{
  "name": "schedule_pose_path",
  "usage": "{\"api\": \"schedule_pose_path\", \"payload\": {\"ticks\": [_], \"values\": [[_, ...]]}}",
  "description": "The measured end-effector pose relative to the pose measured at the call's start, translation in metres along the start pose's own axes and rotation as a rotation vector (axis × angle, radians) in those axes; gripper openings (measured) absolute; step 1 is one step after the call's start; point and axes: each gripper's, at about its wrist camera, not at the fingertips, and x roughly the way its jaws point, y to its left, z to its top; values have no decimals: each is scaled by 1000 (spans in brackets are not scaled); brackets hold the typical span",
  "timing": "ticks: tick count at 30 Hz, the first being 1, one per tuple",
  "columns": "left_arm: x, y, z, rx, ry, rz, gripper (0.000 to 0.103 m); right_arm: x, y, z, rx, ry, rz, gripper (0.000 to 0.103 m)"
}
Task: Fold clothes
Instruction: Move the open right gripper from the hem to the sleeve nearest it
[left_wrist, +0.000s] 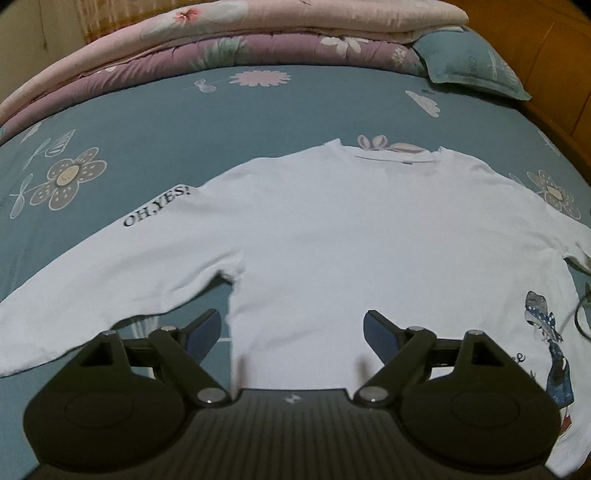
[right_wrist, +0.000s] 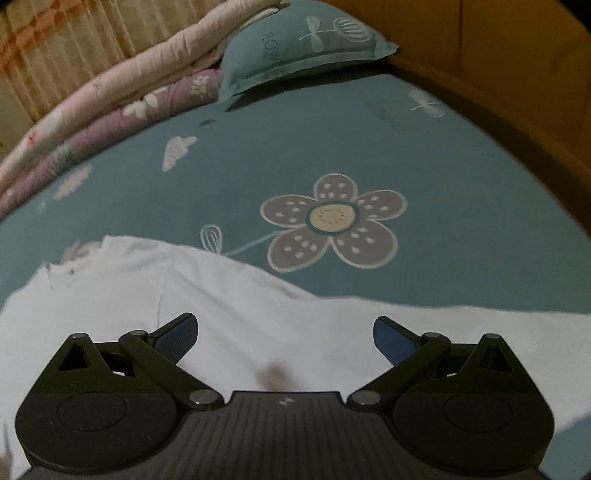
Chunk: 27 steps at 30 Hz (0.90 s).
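A white long-sleeved shirt (left_wrist: 332, 229) lies spread flat on the teal flowered bedsheet (left_wrist: 147, 122), collar away from me. Its left sleeve (left_wrist: 110, 273) carries the print "OH,YES!" and a girl figure is printed near the right hem. My left gripper (left_wrist: 291, 332) hovers open over the shirt's lower left side, near the armpit, holding nothing. In the right wrist view the shirt's shoulder and right sleeve (right_wrist: 295, 314) stretch across the sheet (right_wrist: 443, 166). My right gripper (right_wrist: 284, 339) is open above that sleeve, with nothing between its blue pads.
Folded pink and purple quilts (left_wrist: 229, 40) are stacked along the far side of the bed. A teal pillow (left_wrist: 472, 66) lies at the far right, next to a wooden headboard (left_wrist: 554, 55). A dark cable loop (left_wrist: 583, 314) shows at the right edge.
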Motion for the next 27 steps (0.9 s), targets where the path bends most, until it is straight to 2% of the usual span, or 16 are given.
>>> {"api": "schedule_pose_path", "payload": {"ticks": [3,5,8,11,14,17,19,23,26,27], "values": [[0,-14,7,34,-2,-14,84,15,-15,-7,52,24,81,103],[4,-23,13,60,3,-19,85,23,-23,-21,84,41,79,103],[15,-36,22,94,18,-34,85,16,-33,-46,87,-44,107,103],[28,-53,30,129,30,-65,85,8,-30,-57,59,-58,86,103],[39,-73,38,176,32,-94,85,5,-26,-45,64,-48,64,103],[47,-92,46,228,25,-126,85,3,-20,-26,42,-124,102,103],[54,-100,47,242,33,-141,85,7,-18,-13,31,-144,121,103],[68,-103,41,232,74,-157,85,32,-19,0,66,-90,149,103],[79,-106,36,224,104,-169,85,39,-21,-15,74,-29,141,103],[82,-107,35,222,115,-173,85,37,-21,-24,60,-40,136,103]]}}
